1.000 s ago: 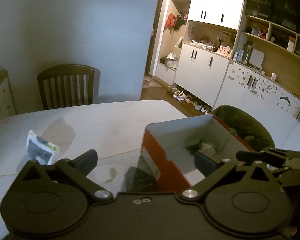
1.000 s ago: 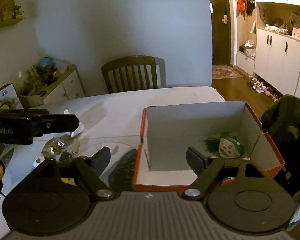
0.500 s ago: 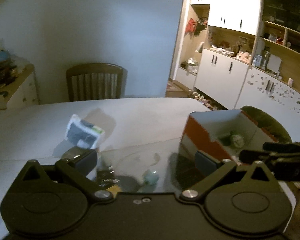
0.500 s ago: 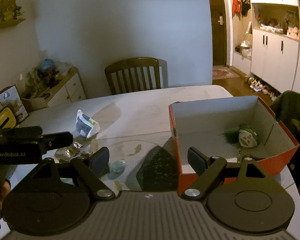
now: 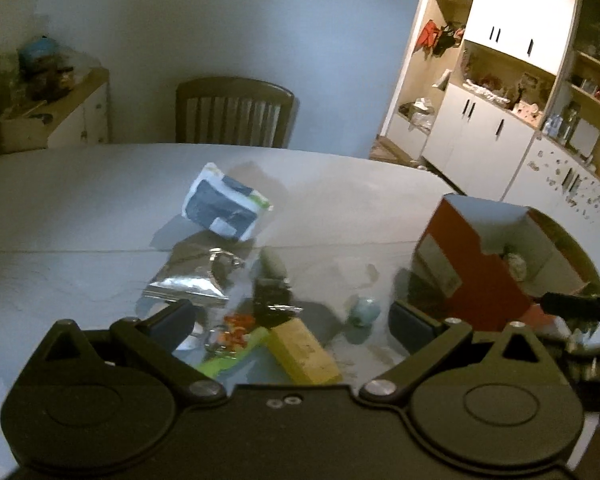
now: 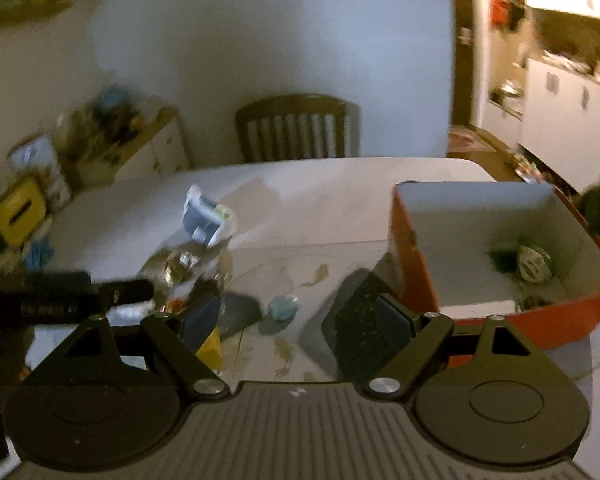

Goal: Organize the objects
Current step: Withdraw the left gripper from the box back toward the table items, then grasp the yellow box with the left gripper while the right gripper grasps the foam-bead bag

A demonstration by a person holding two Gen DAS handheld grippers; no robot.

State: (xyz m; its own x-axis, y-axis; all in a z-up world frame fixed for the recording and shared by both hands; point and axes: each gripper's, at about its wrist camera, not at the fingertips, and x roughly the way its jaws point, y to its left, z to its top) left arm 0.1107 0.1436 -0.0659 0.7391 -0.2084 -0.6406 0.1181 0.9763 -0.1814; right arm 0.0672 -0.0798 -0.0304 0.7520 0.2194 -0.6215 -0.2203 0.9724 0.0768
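Both the left gripper (image 5: 290,322) and the right gripper (image 6: 298,314) hang wide apart and empty above the loose pile. Nearest, a yellow rectangular block (image 5: 304,350) lies left of the orange cardboard box (image 6: 414,264); a small pale-blue lump (image 6: 283,307) sits between them. Closing here could, I'd guess, pinch neighbours together. Farther left lie crinkled silver foil (image 5: 188,278) and a blue-and-white packet (image 5: 226,206). Beyond stands a wooden slatted chair (image 5: 234,112).

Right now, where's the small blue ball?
In the left wrist view the blue ball lies on the table, right of the yellow block and left of the orange box.
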